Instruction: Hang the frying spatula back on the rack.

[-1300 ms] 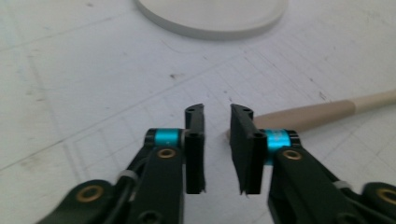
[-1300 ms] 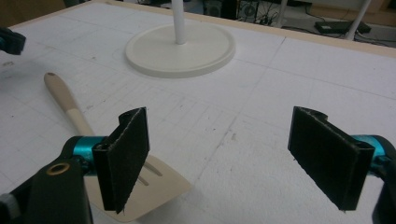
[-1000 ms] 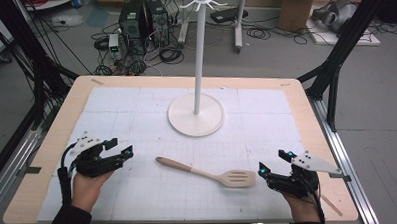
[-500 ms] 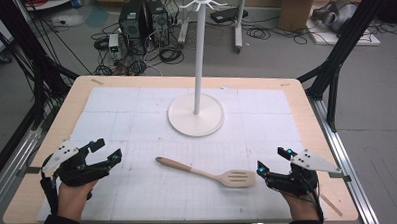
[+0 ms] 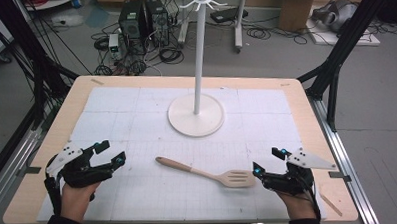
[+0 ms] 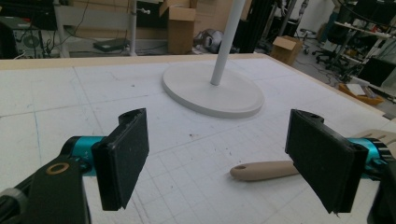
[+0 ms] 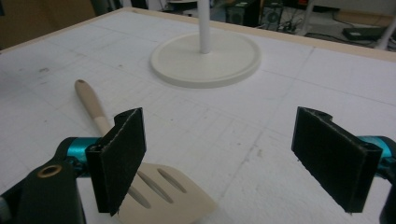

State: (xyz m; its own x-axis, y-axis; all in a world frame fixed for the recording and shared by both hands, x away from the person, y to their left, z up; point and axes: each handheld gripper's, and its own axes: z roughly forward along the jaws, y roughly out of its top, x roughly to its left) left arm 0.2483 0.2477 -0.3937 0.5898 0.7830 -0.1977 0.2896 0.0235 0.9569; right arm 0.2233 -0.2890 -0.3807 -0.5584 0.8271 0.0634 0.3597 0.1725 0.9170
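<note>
Right hand-held gripper (image 5: 270,163) jaws apart, empty, just beside spatula (image 5: 204,172) head; left hand-held gripper (image 5: 110,154) also apart. Spatula flat on worktop (image 5: 136,101). I'd say pre-grasp; next: close on handle.

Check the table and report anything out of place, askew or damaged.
Nothing stands out. The slotted spatula lies flat on the white mat, undamaged. The stand is upright on its round base. The left gripper and right gripper are open, touching nothing. The mat shows only faint specks.
</note>
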